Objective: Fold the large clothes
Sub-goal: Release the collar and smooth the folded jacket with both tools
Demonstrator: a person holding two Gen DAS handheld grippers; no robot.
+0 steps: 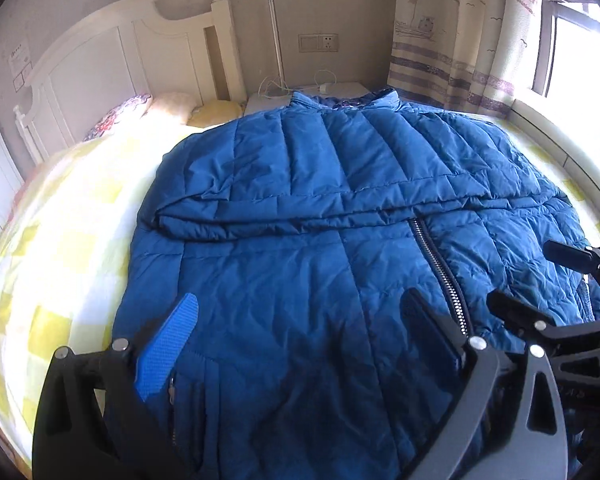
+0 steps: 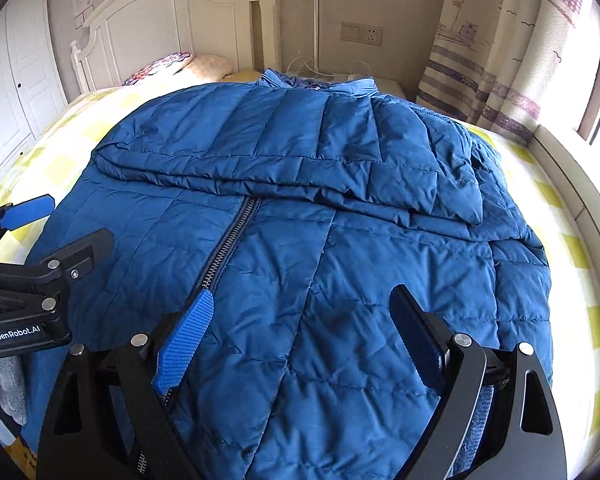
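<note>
free: I see bare checked bedsheet left of jacket | blocked: headboard beyond, window ledge right

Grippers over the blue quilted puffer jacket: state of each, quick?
Left gripper: open, holding nothing, above the blue quilted puffer jacket.
Right gripper: open, holding nothing, above the same jacket.

bright daylight from the window at right; glare there, fisheye-bent edges.
</note>
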